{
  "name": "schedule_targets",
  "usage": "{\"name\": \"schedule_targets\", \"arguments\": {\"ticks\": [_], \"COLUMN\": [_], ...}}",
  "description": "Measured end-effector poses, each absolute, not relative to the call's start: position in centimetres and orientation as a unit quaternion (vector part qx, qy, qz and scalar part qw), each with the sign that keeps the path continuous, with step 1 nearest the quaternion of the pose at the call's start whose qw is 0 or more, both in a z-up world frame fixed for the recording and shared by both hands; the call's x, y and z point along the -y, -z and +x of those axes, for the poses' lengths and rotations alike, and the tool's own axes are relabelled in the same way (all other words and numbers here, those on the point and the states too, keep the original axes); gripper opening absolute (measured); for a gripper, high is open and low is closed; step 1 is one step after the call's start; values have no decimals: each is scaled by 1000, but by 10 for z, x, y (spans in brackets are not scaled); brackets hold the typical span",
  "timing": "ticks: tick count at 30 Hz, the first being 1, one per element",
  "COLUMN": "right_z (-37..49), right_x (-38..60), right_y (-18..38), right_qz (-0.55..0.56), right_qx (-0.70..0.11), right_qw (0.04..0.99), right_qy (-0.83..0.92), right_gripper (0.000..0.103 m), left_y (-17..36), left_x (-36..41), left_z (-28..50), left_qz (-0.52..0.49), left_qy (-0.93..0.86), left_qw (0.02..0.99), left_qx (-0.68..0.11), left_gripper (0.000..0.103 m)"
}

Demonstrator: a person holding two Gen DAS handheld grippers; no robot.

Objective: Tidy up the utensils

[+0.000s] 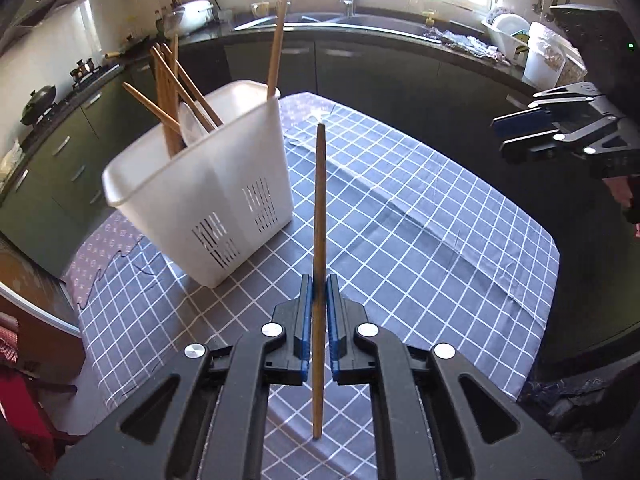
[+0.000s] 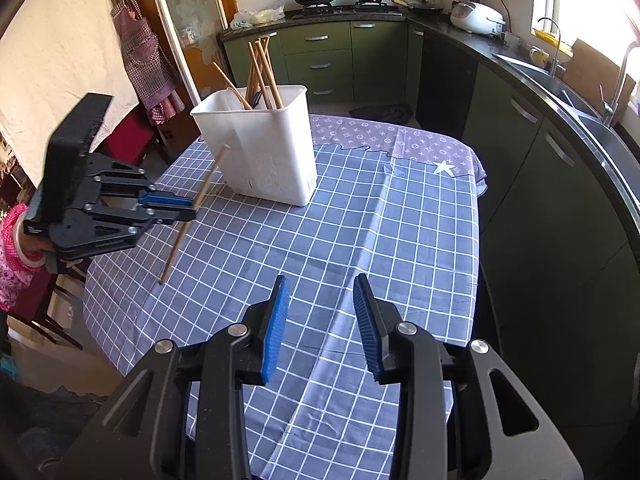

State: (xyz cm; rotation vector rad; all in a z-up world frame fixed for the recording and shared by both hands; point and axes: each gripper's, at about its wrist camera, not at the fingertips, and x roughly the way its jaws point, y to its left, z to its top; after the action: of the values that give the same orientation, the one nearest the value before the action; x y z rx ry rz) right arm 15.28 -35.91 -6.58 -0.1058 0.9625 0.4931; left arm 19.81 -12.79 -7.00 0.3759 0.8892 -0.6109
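A kitchen table covered by a blue checked tablecloth (image 2: 400,216) is serving as the work surface. The left gripper (image 1: 319,292) is holding a single wooden chopstick (image 1: 320,208), its blue-padded fingers (image 1: 306,320) pressed together on the stick partway along its length. In the right wrist view the chopstick is tilting, one end raised toward the holder, the other hanging low over the cloth; whether that low tip is touching the cloth is hard to judge. A white plastic utensil holder (image 2: 264,144) is standing on the surface just beyond the held stick, with slotted drain holes low in its walls. Several more chopsticks (image 2: 260,72) and what looks like a pale spoon (image 1: 192,124) are leaning inside it.

The right gripper (image 2: 322,320) is hovering over bare cloth near the table's near edge, its fingers apart and holding nothing. A person's sleeve (image 2: 12,256) in a pink print is showing behind the left gripper.

The chopstick is likely light, stiff and smooth, so it may pivot or slide between the pads. A grip nearer the middle should be steadier, leaving a free end to drop into the holder.
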Motion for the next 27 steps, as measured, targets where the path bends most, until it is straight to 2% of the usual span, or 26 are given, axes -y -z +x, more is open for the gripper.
{"name": "schedule_targets", "arguments": {"ticks": [14,21,27], "right_z": [148,152,156], "right_x": [337,337,337], "right_y": [68,78,88], "right_qz": [-65,-62,-60], "right_qx": [-463,-472,-481], "right_qw": [848,843,837], "right_qy": [-251,-251,-253], "right_gripper": [34,34,35], "left_y": [29,2,-42], "left_x": [94,91,85], "left_z": [154,162,183], "left_qz": [157,137,122], "left_qy": [285,286,269], "left_qw": [873,880,897], "left_qx": [-363,-352,-328], "left_gripper": [7,7,7]}}
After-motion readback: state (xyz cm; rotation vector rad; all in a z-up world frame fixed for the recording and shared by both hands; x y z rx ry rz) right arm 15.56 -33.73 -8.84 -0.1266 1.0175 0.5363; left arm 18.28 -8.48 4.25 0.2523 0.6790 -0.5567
